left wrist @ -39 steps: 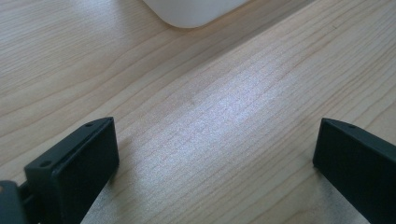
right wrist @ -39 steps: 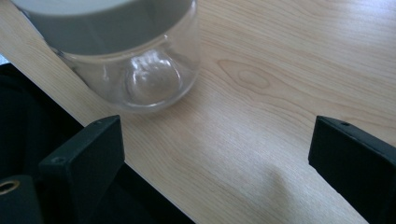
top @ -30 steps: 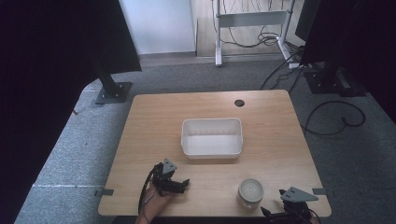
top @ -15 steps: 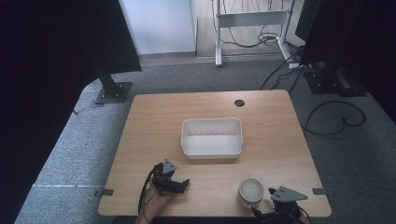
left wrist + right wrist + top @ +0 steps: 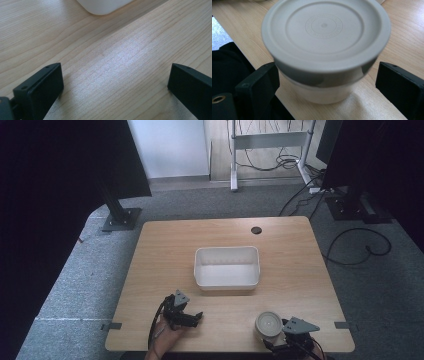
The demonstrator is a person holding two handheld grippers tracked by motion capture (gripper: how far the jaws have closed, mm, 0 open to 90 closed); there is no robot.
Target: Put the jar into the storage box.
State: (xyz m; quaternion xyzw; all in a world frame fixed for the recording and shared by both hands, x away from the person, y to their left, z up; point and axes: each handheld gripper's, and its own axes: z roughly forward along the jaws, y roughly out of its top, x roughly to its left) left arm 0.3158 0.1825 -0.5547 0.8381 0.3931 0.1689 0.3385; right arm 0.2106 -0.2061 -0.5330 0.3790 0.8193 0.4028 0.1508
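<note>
**Now: lidded tub between wide right jaws, near front edge**

Lidded tub [image 5: 325,47]: round, pale, with a grey-white lid bearing concentric rings. Stands upright on the wooden table [image 5: 165,250], close to the front edge and toward the right corner; seen from the high view at [image 5: 268,324].

Right gripper [image 5: 327,80]: jaws spread wide, one on either side of the tub below the lid's rim. The left jaw sits just beside the tub wall; contact there is hard to judge, since the lid overhangs it. The right jaw stands clear of the tub, with bare wood between. Nothing clamped. From above, the right gripper [image 5: 280,340] comes in from the table's front edge, its grey three-cornered plate just right of the tub.

Left gripper [image 5: 115,87]: jaws wide apart, nothing between them but wood grain. It rests low over the table near the front-left part, seen from above at [image 5: 196,317], with a hand [image 5: 167,330] behind it and a black cable looping back. Well apart from the tub.

White bin [image 5: 227,266]: rectangular, open-topped, in the middle of the table, beyond both grippers. One rounded corner of it shows at the top of the left gripper view [image 5: 105,6].

Surround: grey carpet floor [image 5: 75,285] around the table; a small dark hole [image 5: 256,230] near the table's far edge.
</note>
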